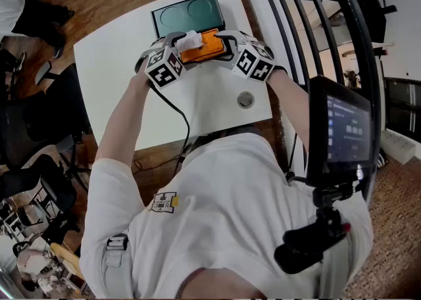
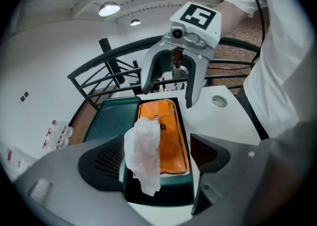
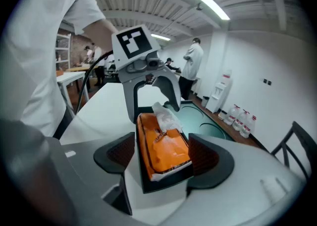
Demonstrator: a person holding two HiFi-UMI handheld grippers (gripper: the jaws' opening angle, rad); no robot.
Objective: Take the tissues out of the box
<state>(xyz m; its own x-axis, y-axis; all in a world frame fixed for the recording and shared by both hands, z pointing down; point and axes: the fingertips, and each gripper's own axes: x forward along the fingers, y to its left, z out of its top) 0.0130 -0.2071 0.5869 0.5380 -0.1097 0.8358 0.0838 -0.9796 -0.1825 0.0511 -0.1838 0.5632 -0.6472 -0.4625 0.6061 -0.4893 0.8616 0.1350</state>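
left gripper (image 2: 161, 164) stood wide open, gripping nothing; a white tissue (image 2: 143, 153) rose loose between its jaws, nearer the left one. right gripper (image 3: 162, 156) clamped the dark box (image 3: 166, 184) at its near end.

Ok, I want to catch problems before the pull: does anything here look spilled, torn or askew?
Nothing looks spilled or broken. The only untidy thing is one crumpled tissue sticking up from the orange pack and leaning toward one side of the open box.
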